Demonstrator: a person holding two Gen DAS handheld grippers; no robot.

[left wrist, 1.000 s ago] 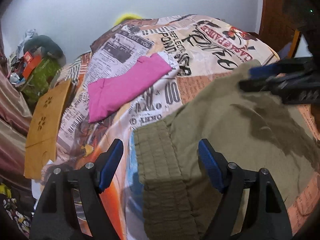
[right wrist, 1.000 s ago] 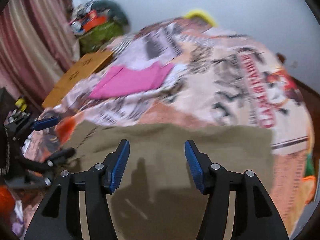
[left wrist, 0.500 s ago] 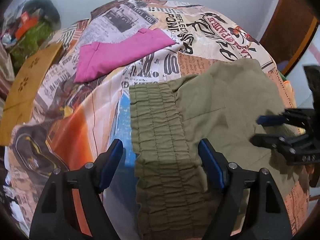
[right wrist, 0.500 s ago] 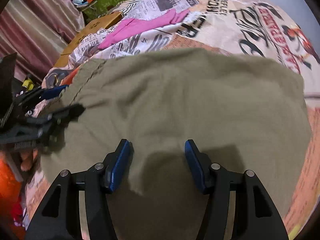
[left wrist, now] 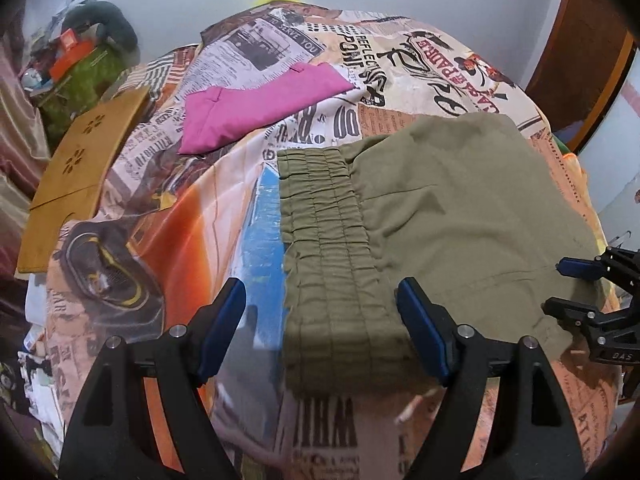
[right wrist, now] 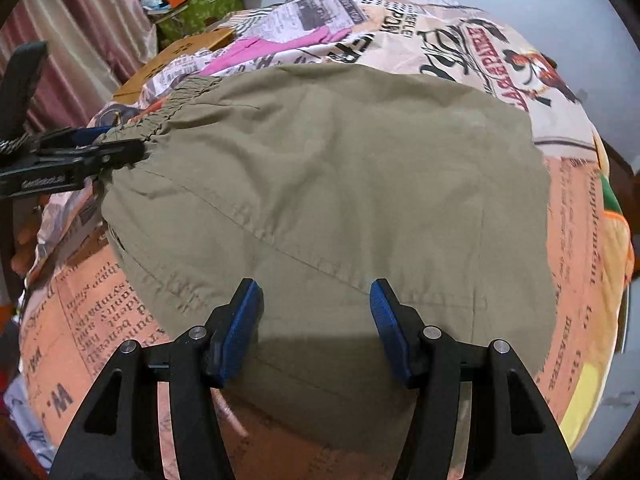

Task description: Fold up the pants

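Olive green pants (left wrist: 460,208) lie folded flat on a bed with a newspaper-print sheet (left wrist: 168,216), the elastic waistband (left wrist: 320,240) at their left end. My left gripper (left wrist: 320,312) hovers open above the waistband's near end, which lies between its blue pads untouched. In the right wrist view the pants (right wrist: 340,180) fill the middle. There my right gripper (right wrist: 316,312) stands open over their near edge, nothing pressed. The right gripper (left wrist: 556,286) shows at the pants' right edge in the left wrist view, and the left gripper (right wrist: 120,140) by the waistband in the right wrist view.
A folded pink garment (left wrist: 256,108) lies farther back on the bed. A wooden board (left wrist: 80,164) rests at the bed's left side, with a green box of clutter (left wrist: 80,72) and a curtain (right wrist: 80,40) behind. A wooden door (left wrist: 580,60) stands at the right.
Both grippers have come down and nearer to the pants' near edge. The right gripper slid from the far side to the near right corner. Neither gripper's jaws have changed.
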